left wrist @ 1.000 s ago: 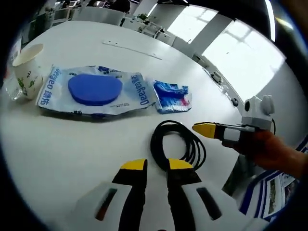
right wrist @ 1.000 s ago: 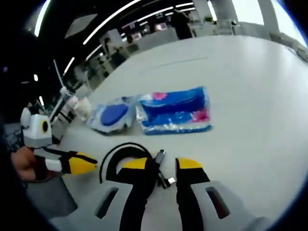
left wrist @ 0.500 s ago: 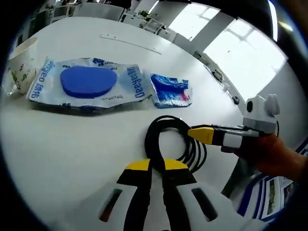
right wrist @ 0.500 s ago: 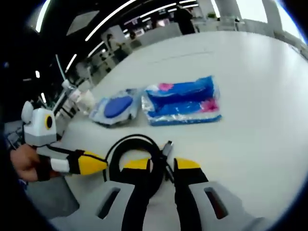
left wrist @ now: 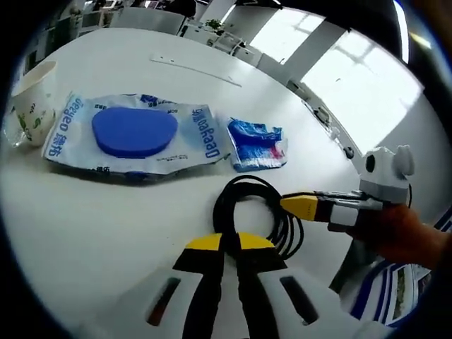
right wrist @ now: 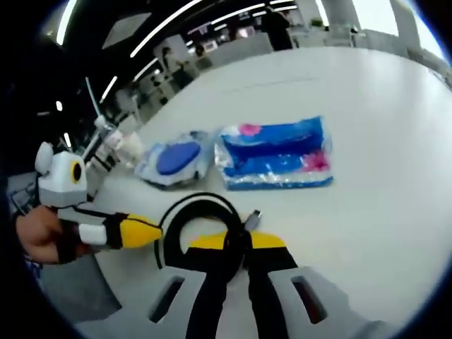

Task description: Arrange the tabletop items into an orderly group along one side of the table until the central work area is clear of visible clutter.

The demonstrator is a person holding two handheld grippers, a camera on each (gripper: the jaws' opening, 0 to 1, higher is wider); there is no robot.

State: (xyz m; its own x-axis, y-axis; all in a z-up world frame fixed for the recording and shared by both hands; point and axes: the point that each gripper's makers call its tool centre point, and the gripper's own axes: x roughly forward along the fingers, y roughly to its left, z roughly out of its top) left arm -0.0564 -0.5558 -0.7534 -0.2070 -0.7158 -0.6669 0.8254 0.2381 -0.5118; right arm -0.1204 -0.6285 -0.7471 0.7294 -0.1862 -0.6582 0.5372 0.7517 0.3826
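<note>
Black coiled cable (left wrist: 253,209) in both grippers

A coiled black cable (left wrist: 251,208) lies low in centre frame; a wipes pack (left wrist: 131,134), a blue packet (left wrist: 256,143) and a paper cup (left wrist: 32,92) line the upper left.

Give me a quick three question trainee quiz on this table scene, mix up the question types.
1. True or false: both grippers are closed on the black cable coil.
2. Which item lies beside the paper cup? A) wet wipes pack B) tissue packet C) stapler
3. Fill in: the wipes pack has a ____ oval lid.

Key: 1 true, left gripper and right gripper both pinch it. 2 A. 3 blue.
</note>
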